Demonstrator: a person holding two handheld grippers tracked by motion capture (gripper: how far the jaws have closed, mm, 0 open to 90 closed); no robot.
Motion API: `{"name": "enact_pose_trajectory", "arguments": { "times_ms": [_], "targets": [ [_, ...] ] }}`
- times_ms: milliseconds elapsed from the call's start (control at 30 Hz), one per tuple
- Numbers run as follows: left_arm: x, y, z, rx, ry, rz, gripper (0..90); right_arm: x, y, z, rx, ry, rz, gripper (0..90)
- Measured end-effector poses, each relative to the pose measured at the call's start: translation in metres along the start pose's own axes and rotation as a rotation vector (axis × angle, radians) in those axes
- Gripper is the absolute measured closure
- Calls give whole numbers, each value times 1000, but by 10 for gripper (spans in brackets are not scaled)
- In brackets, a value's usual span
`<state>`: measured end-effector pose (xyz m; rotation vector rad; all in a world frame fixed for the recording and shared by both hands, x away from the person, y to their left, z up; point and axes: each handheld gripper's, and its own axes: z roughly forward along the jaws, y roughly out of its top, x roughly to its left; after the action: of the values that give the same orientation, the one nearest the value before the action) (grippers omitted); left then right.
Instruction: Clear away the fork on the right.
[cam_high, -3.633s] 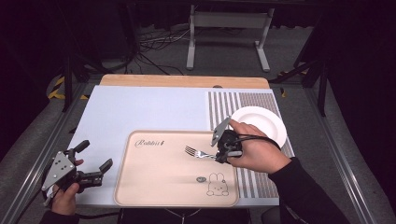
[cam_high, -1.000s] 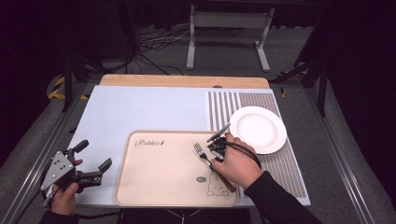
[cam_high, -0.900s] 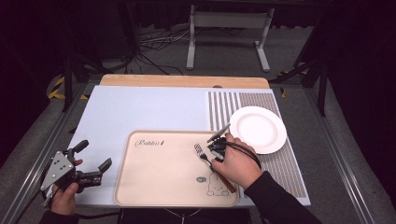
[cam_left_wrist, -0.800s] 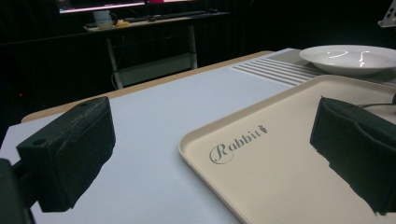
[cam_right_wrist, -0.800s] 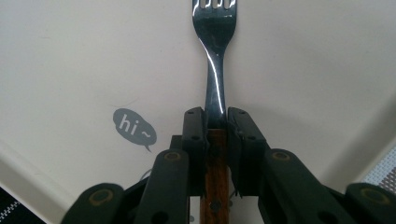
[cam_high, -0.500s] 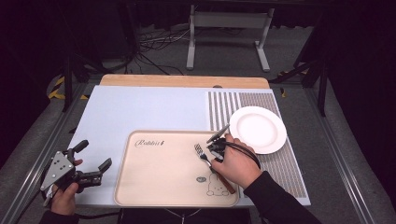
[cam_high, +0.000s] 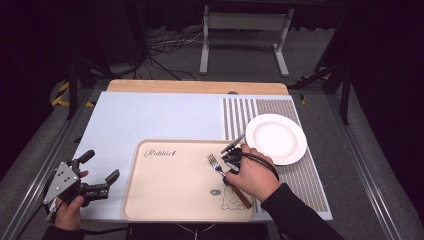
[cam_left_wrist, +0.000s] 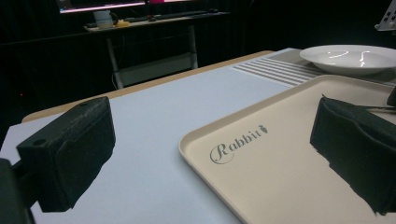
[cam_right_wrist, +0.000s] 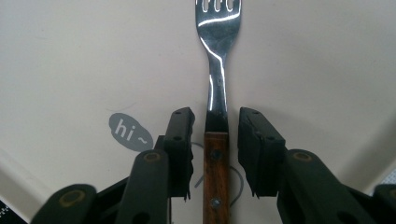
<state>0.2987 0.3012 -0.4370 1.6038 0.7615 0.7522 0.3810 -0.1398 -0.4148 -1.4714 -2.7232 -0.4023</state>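
Note:
A fork (cam_high: 215, 163) with a wooden handle lies flat on the beige tray (cam_high: 170, 200), tines toward the far side. My right gripper (cam_high: 229, 165) reaches down over it. In the right gripper view the fork (cam_right_wrist: 217, 84) runs between the two pads of the right gripper (cam_right_wrist: 215, 116). A small gap shows on each side of the handle, since the jaws have just been opening. My left gripper (cam_high: 101, 165) rests at the table's near left, beside the tray, and is open. In the left gripper view nothing sits between the pads of the left gripper (cam_left_wrist: 212, 140).
A white plate (cam_high: 276, 137) sits on the striped mat to the right of the tray, and the plate (cam_left_wrist: 350, 58) also shows beyond the tray (cam_left_wrist: 280, 177) in the left gripper view. A pale blue mat covers the table's far left. Stands and cables lie behind the table.
Since the oldest frame my right hand has come down and left from beside the plate, and the fork now lies on the tray. Over the last second neither hand has shifted.

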Motion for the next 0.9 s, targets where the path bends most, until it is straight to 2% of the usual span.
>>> {"name": "enact_pose_trajectory", "arguments": {
  "times_ms": [133,200,233,300,367,400,467,500,567,633,700,733,767,833,900],
  "targets": [
    [0,0,0,-2,1,-1,8,0,0,-3,-48,6,-12,549],
    [0,0,0,1,-1,1,8,1,1,-4,-84,7,-29,462],
    [0,0,0,1,-1,1,8,1,1,-4,-84,7,-29,462],
    [0,0,0,1,-1,1,8,1,3,-4,-174,7,-67,288],
    [0,0,0,1,-1,0,7,-1,6,-4,-242,4,-157,187],
    [0,0,0,0,0,1,8,-3,8,-4,-292,-15,-213,144],
    [0,0,0,0,0,1,8,-4,10,-5,-321,-17,-247,141],
    [0,0,0,0,0,1,7,-4,10,-5,-321,-17,-247,141],
    [0,0,0,0,0,0,7,-4,13,-6,-368,8,-286,156],
    [0,0,0,0,-1,0,8,-4,15,-5,-387,34,-308,178],
    [0,0,0,-1,1,0,7,-3,16,-5,-408,75,-339,271],
    [0,0,0,-1,1,0,8,-3,16,-5,-408,75,-339,271],
    [0,0,0,0,0,1,8,-2,17,-5,-412,83,-356,311],
    [0,0,0,1,0,1,7,-1,19,-5,-426,84,-409,432],
    [0,0,0,0,0,1,8,0,20,-4,-424,68,-472,485]
  ]
}}
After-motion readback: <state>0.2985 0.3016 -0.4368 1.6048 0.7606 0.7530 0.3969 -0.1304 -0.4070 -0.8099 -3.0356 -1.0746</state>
